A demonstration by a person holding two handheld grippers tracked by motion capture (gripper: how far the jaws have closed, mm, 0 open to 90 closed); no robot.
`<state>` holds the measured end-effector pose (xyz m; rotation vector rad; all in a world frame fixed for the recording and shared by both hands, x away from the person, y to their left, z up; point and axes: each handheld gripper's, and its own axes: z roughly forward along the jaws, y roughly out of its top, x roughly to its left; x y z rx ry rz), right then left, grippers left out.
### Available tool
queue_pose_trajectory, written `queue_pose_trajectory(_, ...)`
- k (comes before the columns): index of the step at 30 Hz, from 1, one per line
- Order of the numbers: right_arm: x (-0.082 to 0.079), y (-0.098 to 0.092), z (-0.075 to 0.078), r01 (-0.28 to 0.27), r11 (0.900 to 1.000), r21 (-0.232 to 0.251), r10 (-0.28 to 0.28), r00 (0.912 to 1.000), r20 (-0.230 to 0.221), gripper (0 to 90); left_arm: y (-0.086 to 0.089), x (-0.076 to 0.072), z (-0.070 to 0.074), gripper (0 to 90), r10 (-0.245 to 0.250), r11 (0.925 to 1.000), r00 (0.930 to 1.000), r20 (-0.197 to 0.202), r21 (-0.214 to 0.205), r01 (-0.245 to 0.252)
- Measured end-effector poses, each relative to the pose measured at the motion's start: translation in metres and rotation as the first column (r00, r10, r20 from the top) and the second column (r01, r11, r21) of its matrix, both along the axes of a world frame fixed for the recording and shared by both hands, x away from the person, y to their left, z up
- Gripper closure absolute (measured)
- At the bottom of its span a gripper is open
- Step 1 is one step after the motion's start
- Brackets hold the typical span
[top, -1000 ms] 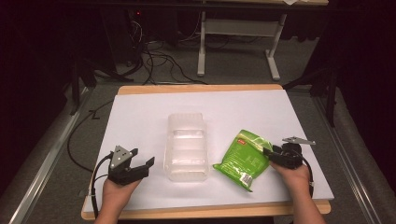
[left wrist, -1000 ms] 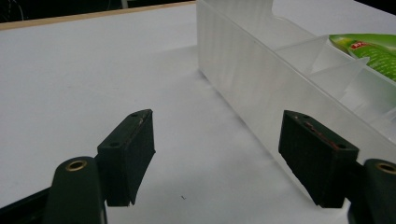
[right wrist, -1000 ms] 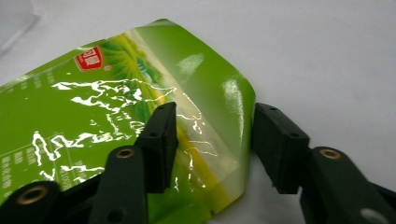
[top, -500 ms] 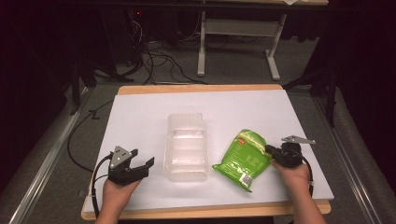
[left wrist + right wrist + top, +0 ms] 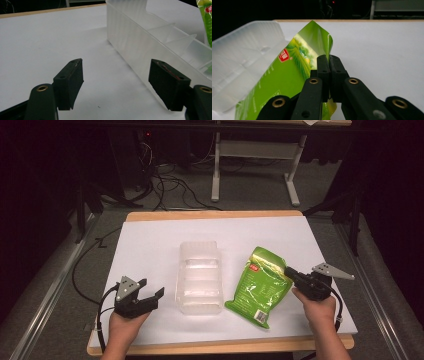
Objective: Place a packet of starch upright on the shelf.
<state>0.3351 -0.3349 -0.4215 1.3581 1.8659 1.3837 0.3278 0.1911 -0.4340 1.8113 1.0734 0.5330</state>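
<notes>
**Green pouch in right claw, tray to its left**

Item 1: pouch [image 5: 260, 285], count one. Green, printed, sealed. You hold it by its right edge; its long axis runs from the far end, near the middle of the tabletop [image 5: 150, 240], down to the near end by the front edge, leaning slightly left as it comes toward you. In the right gripper view the edge stands up out of the jaws and the far corner is clear of the surface; in the high view I cannot tell whether the near end rests on the tabletop or not.

Item 2: tray [image 5: 200, 277], count one. Clear plastic, ribbed inside with dividers, long axis front to back, roughly parallel to the pouch. It lies just left of the pouch and between your two hands. Judged from this, the coming move carries the pouch leftward over the tray's right wall.

Item 3: right claw [image 5: 289, 271], count one. Its jaws have just been closing and are now clenched on the pouch's edge, pads pressed flat on the film. This is the hand nearer the pouch.

Item 4: left claw [image 5: 152, 295], count one. Released, jaws wide apart, nothing between them. It sits just left of the tray's near end, one jaw close beside the wall; whether it touches cannot be told.
</notes>
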Motion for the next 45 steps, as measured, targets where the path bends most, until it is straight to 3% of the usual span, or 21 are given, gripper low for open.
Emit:
queue_pose_trajectory(6,-0.011,0.010,0.015,-0.036,0.9991,0.024,0.034,0.9970,0.069,89.3,0.000,0.000,0.000,28.5,-0.002,1.0000,1.0000,0.003,-0.001,0.002)
queue_pose_trajectory(13,-0.020,0.030,0.037,-0.064,0.9979,0.008,0.062,0.9854,0.158,89.8,0.001,-0.001,0.001,28.7,0.001,1.0000,0.9999,0.013,-0.003,-0.001)
queue_pose_trajectory(20,-0.022,0.039,0.056,-0.040,0.9992,0.008,0.036,0.9680,0.248,90.0,0.002,-0.002,0.002,28.7,0.005,1.0000,0.9998,0.019,0.001,-0.005)
queue_pose_trajectory(23,-0.024,0.042,0.061,-0.020,0.9998,0.000,0.019,0.9565,0.291,90.0,0.004,-0.003,0.002,28.7,0.009,1.0000,0.9998,0.019,-0.001,-0.009)
queue_pose_trajectory(34,-0.025,0.045,0.053,-0.003,0.9995,0.030,-0.006,0.9585,0.285,89.2,0.003,-0.004,0.003,28.7,0.009,1.0000,0.9996,0.027,-0.001,-0.009)
queue_pose_trajectory(45,-0.030,0.047,0.049,0.032,0.9992,-0.026,-0.022,0.9500,0.311,85.9,0.004,-0.004,0.003,28.7,0.010,0.9999,0.9996,0.026,0.000,-0.010)
